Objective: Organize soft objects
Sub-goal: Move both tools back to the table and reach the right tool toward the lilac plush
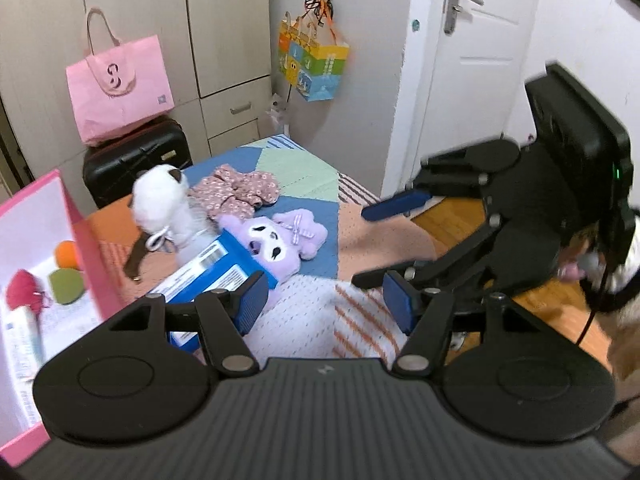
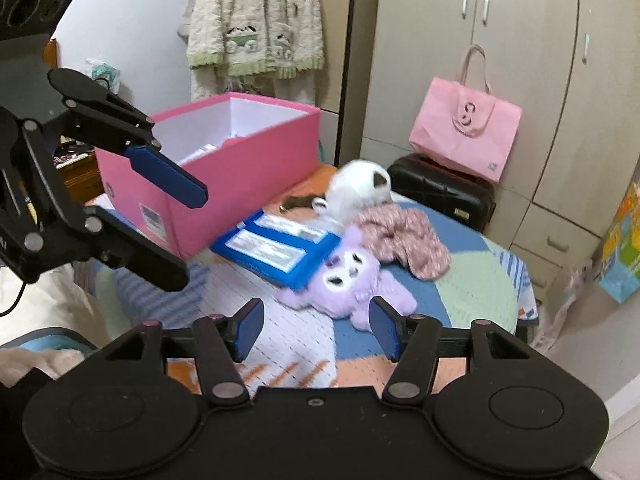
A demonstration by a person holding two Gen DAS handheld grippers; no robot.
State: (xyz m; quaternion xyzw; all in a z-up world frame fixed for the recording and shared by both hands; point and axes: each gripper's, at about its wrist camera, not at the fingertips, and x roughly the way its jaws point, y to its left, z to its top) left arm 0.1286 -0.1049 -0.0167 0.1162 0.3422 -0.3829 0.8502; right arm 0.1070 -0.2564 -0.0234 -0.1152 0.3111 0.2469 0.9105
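A purple plush [image 1: 276, 246] [image 2: 352, 284] lies on the bed beside a blue box lid [image 1: 218, 274] [image 2: 280, 250]. Behind it sit a white plush cat [image 1: 162, 204] [image 2: 356, 190] and a crumpled pink floral cloth [image 1: 236, 192] [image 2: 404, 236]. A pink box [image 1: 84, 240] [image 2: 224, 168] stands open at the left and holds red, orange and green soft items [image 1: 64, 276]. My left gripper [image 1: 326, 306] [image 2: 188, 232] is open and empty above the quilt. My right gripper [image 2: 316, 330] [image 1: 368, 246] is open and empty, just short of the purple plush.
The patchwork quilt [image 1: 304, 172] [image 2: 476, 296] covers the bed. A black suitcase [image 1: 136, 160] [image 2: 440, 194] with a pink tote bag [image 1: 120, 88] [image 2: 466, 132] on it stands by the wardrobe. A door [image 1: 476, 60] and wood floor [image 1: 452, 220] lie to the right.
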